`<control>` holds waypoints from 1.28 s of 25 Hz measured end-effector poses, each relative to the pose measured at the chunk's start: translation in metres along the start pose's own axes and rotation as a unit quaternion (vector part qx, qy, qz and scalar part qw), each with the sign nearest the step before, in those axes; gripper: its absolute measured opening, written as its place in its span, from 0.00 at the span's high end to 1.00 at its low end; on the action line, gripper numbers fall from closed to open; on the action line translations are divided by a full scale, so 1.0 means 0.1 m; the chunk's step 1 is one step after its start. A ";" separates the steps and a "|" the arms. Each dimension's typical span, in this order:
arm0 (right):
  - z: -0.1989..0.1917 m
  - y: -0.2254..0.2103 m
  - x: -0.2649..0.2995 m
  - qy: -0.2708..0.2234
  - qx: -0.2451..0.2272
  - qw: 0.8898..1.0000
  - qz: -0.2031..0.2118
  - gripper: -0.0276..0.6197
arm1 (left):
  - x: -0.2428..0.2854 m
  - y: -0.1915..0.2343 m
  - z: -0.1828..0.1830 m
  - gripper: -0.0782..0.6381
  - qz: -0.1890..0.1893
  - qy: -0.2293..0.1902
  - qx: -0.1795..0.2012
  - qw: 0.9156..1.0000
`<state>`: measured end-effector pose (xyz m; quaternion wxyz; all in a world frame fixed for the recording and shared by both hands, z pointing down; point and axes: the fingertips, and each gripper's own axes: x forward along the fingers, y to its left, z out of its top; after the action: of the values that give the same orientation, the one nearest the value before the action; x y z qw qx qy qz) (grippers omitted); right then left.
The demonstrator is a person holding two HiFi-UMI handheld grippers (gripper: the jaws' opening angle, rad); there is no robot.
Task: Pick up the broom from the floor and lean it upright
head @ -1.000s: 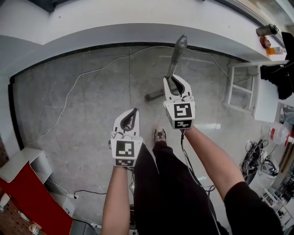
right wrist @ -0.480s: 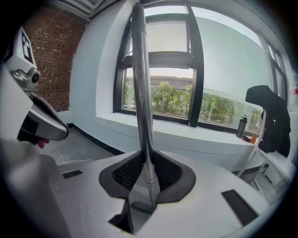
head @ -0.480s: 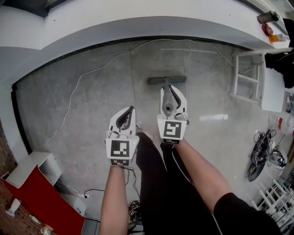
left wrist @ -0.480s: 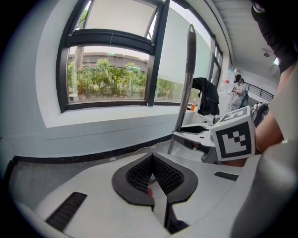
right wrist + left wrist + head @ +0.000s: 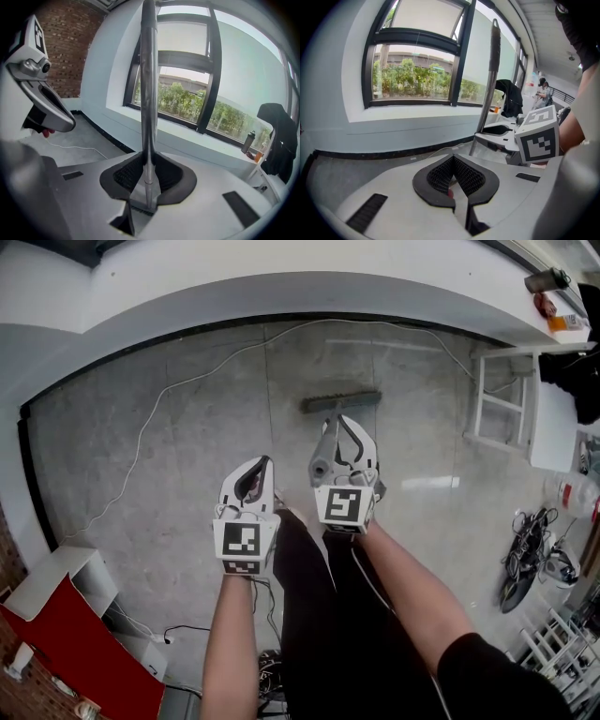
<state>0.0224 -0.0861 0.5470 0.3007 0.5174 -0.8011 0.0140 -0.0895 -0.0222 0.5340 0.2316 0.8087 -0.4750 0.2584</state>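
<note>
Right gripper (image 5: 344, 427): jaws clamped on the broom (image 5: 148, 93), pads pressing the shaft from both sides low on the handle (image 5: 323, 454). In the right gripper view the shaft runs from the jaws straight to 12 o'clock and off the top of the frame, so its long axis is close to plumb. Seen steeply from the head view it is foreshortened, with the upper end showing at about 10 o'clock of the jaws. Brush head (image 5: 340, 401) lies crosswise at 12 o'clock from the right gripper, down at the floor (image 5: 169, 474); whether it touches cannot be told. Left gripper (image 5: 264, 465): jaws together, nothing between them, sitting at 8 o'clock of the right one and apart from the shaft. The wall (image 5: 281, 306) under the window lies at 12 o'clock, beyond the brush head. Judgement: the right hand alone carries the load, and the leaning move turns on tipping the handle top toward 12 o'clock until it meets the wall, with the brush head as foot. The left is near enough to steady it if needed.
</note>
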 end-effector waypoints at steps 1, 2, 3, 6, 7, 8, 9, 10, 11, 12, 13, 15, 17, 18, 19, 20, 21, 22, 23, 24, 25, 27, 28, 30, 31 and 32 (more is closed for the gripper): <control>-0.01 0.03 -0.01 0.005 -0.006 1.000 0.001 0.85 | -0.01 -0.01 -0.02 0.88 -0.001 0.000 0.000 1.000; -0.02 0.06 -0.02 0.008 -0.013 1.000 0.002 0.85 | -0.02 -0.01 -0.04 0.88 -0.001 0.000 -0.001 1.000; -0.03 0.10 -0.03 0.011 -0.021 1.000 0.004 0.85 | -0.03 -0.02 -0.06 0.88 -0.002 0.000 -0.002 1.000; -0.05 0.16 -0.04 0.013 -0.037 0.999 0.010 0.85 | -0.05 -0.02 -0.10 0.88 0.000 0.002 -0.003 1.000; -0.06 0.16 -0.04 0.012 -0.037 0.999 0.009 0.85 | -0.05 -0.02 -0.11 0.88 0.000 0.002 -0.003 1.000; -0.06 0.15 -0.04 0.012 -0.037 0.999 0.008 0.85 | -0.05 -0.01 -0.12 0.88 0.000 0.002 -0.004 1.000; -0.06 0.15 -0.04 0.012 -0.036 0.999 0.007 0.85 | -0.05 -0.01 -0.13 0.88 0.001 0.002 -0.004 1.000; -0.06 0.15 -0.03 0.012 -0.037 0.999 0.007 0.85 | -0.06 0.00 -0.14 0.88 0.001 0.002 -0.006 1.000; -0.06 0.15 -0.03 0.013 -0.038 0.999 0.008 0.85 | -0.06 0.01 -0.15 0.88 0.001 0.003 -0.007 1.000; -0.06 0.16 -0.03 0.014 -0.038 0.999 0.010 0.85 | -0.07 0.00 -0.16 0.88 0.001 0.003 -0.008 1.000; -0.06 0.16 -0.03 0.015 -0.039 0.999 0.011 0.85 | -0.07 0.00 -0.17 0.88 0.000 0.004 -0.008 1.000; -0.06 0.15 -0.03 0.016 -0.042 0.999 0.014 0.85 | -0.07 -0.02 -0.16 0.88 -0.002 0.004 -0.007 1.000; -0.05 0.14 -0.03 0.015 -0.048 0.999 0.018 0.85 | -0.06 -0.03 -0.14 0.88 -0.002 0.003 -0.008 1.000; -0.05 0.14 -0.03 0.014 -0.052 0.998 0.020 0.85 | -0.06 -0.04 -0.13 0.88 -0.003 0.002 -0.008 1.000; -0.05 0.14 -0.03 0.013 -0.056 0.998 0.023 0.85 | -0.06 -0.04 -0.13 0.88 -0.003 0.001 -0.008 1.000; -0.05 0.14 -0.03 0.012 -0.061 0.998 0.025 0.85 | -0.06 -0.04 -0.13 0.88 -0.003 0.001 -0.007 1.000; -0.05 0.14 -0.03 0.011 -0.064 0.998 0.026 0.85 | -0.05 -0.04 -0.12 0.88 -0.004 0.000 -0.006 1.000; -0.05 0.15 -0.03 0.010 -0.068 0.997 0.027 0.85 | -0.05 -0.05 -0.12 0.88 -0.004 0.000 -0.006 1.000; -0.05 0.15 -0.03 0.010 -0.071 0.997 0.028 0.85 | -0.05 -0.05 -0.12 0.88 -0.005 0.000 -0.006 1.000; -0.05 0.15 -0.04 0.009 -0.074 0.997 0.030 0.85 | -0.05 -0.06 -0.13 0.88 -0.005 0.000 -0.007 1.000; -0.05 0.16 -0.04 0.008 -0.078 0.996 0.031 0.85 | -0.05 -0.06 -0.13 0.88 -0.005 0.000 -0.008 1.000; -0.05 0.16 -0.04 0.007 -0.086 0.996 0.034 0.84 | -0.03 -0.07 -0.13 0.88 -0.006 0.001 -0.008 1.000; -0.05 0.16 -0.04 0.007 -0.089 0.995 0.036 0.84 | -0.02 -0.08 -0.12 0.88 -0.007 0.001 -0.007 1.000; -0.05 0.17 -0.04 0.005 -0.096 0.995 0.039 0.84 | -0.01 -0.10 -0.12 0.88 -0.008 0.001 -0.005 1.000; -0.05 0.17 -0.04 0.004 -0.100 0.994 0.040 0.84 | -0.01 -0.11 -0.12 0.88 -0.009 0.001 -0.005 1.000; -0.05 0.17 -0.04 0.002 -0.104 0.994 0.042 0.84 | 0.00 -0.12 -0.12 0.88 -0.010 0.001 -0.005 1.000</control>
<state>0.0119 -0.0731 0.5537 0.3534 0.4494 -0.8186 -0.0553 -0.0811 -0.0099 0.5414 0.2386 0.8120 -0.4681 0.2543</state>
